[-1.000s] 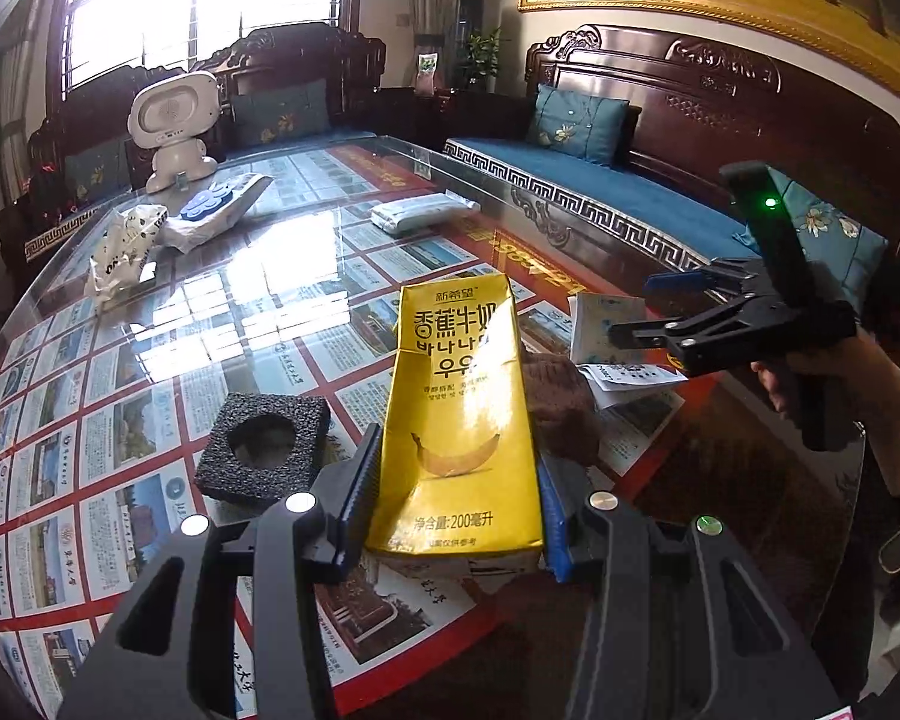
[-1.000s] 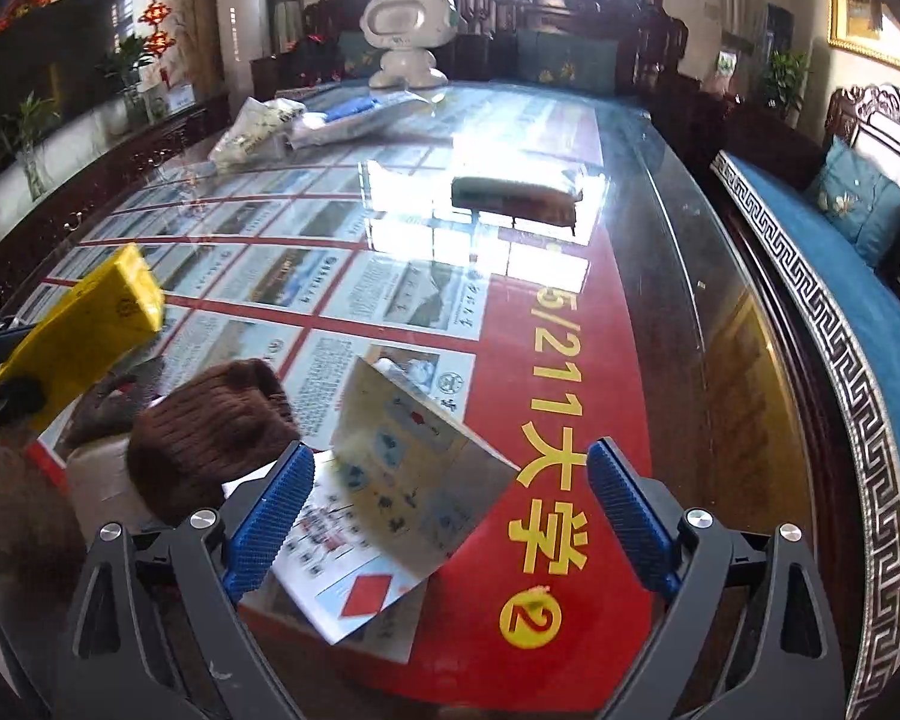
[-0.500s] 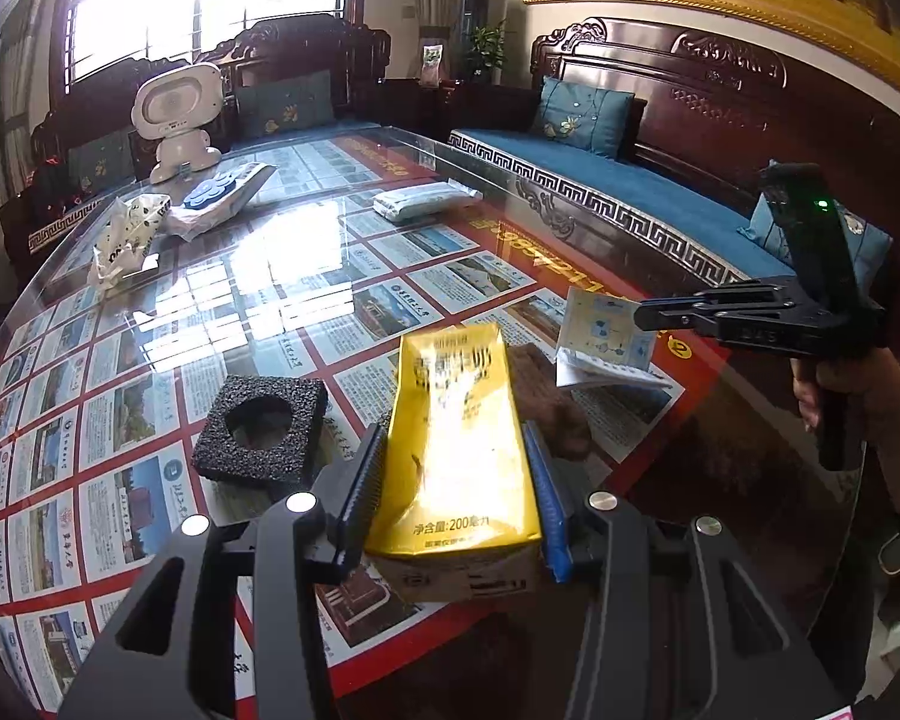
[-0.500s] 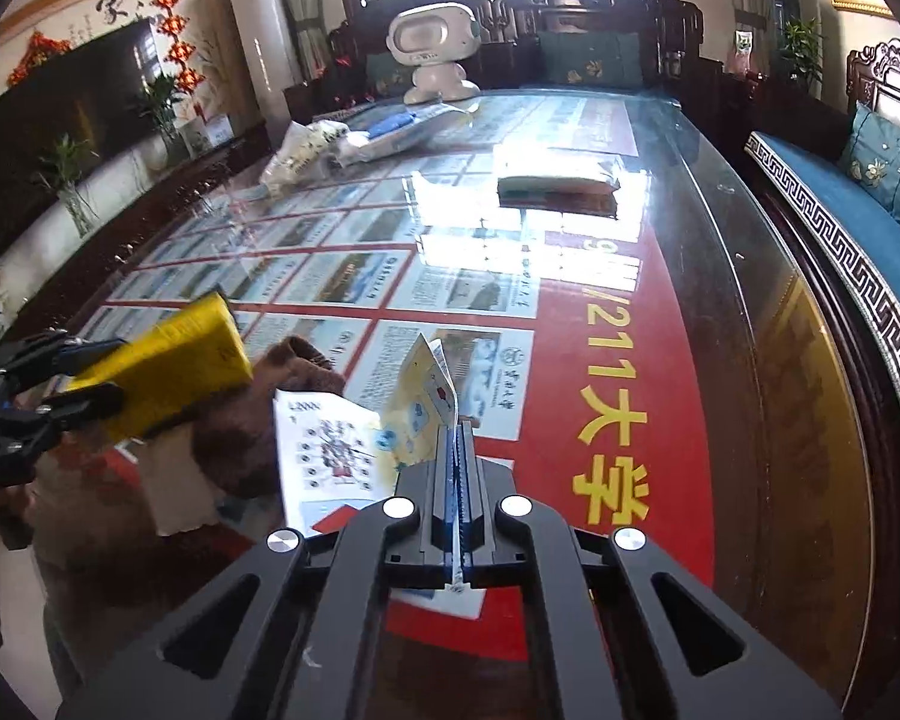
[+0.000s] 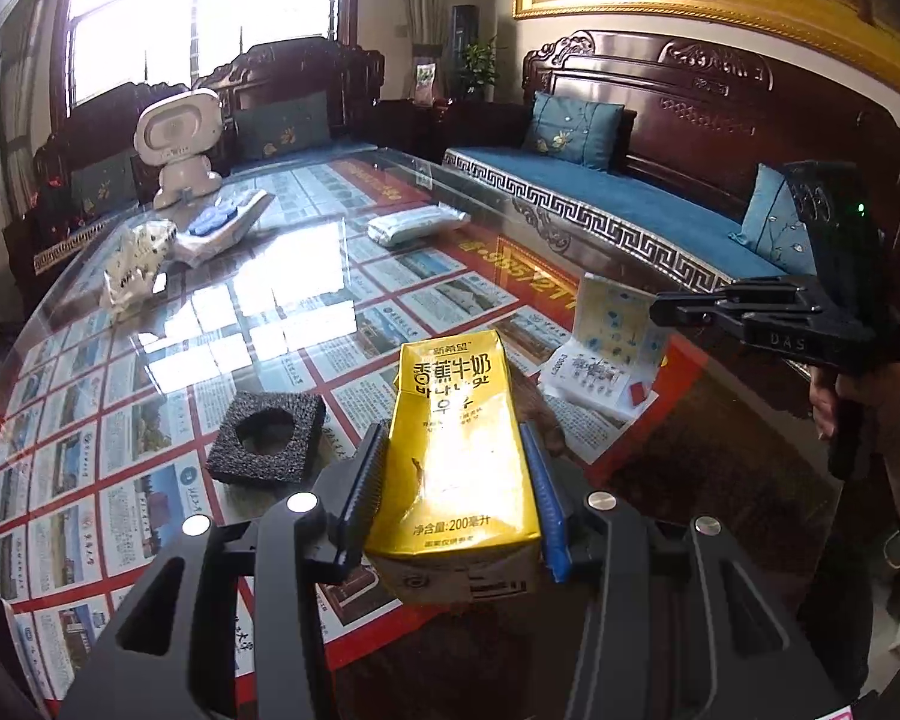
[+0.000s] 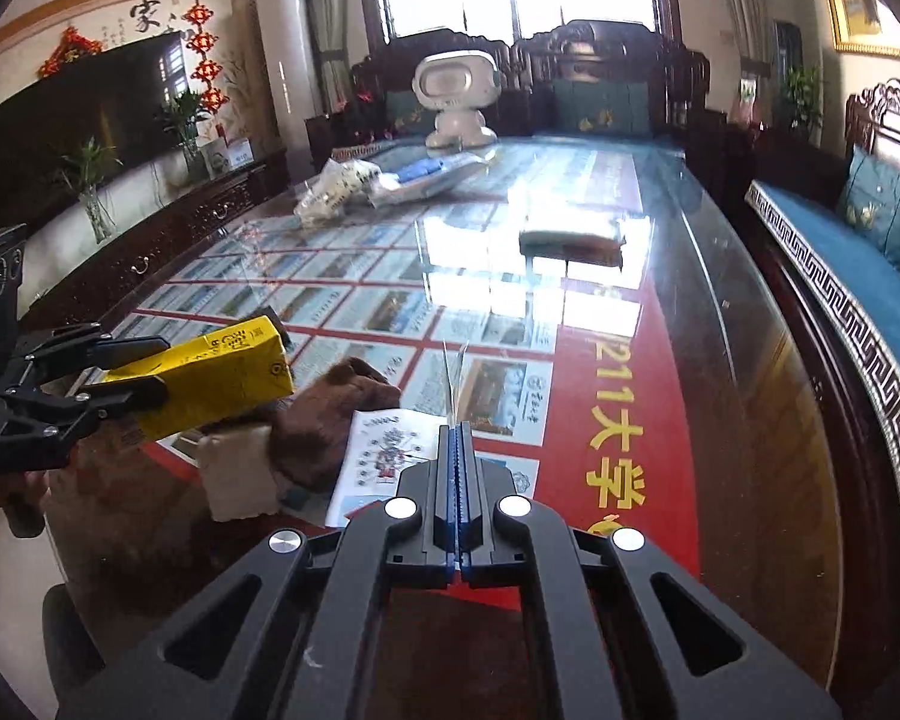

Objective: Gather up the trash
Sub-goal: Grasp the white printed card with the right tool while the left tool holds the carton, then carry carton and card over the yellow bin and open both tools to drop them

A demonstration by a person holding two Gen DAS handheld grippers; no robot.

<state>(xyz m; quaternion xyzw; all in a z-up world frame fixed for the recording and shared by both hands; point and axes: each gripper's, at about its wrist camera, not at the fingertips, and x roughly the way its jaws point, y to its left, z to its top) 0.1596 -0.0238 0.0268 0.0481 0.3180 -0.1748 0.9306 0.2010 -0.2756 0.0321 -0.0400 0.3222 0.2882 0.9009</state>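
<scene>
My left gripper [image 5: 456, 480] is shut on a yellow banana-milk carton [image 5: 456, 450] and holds it above the near end of the glass table; it also shows in the right wrist view [image 6: 210, 378]. My right gripper [image 6: 457, 438] is shut on a folded paper leaflet [image 6: 390, 456], whose upright flap [image 6: 453, 378] sticks up edge-on between the pads. In the left wrist view the leaflet [image 5: 612, 348] hangs from the right gripper [image 5: 666, 312], its lower part resting on the glass.
A black foam square with a hole [image 5: 267, 438] lies left of the carton. A brown cloth and beige pad [image 6: 324, 414] lie by the leaflet. Farther off are a tissue pack [image 5: 414, 225], plastic bags [image 5: 138, 258], a wipes pack [image 5: 228, 222] and a white robot toy [image 5: 180, 144]. A blue sofa [image 5: 600, 198] runs along the right.
My right gripper closed on the leaflet and lifted its flap upright. My left gripper rose and pulled back slightly with the carton in it.
</scene>
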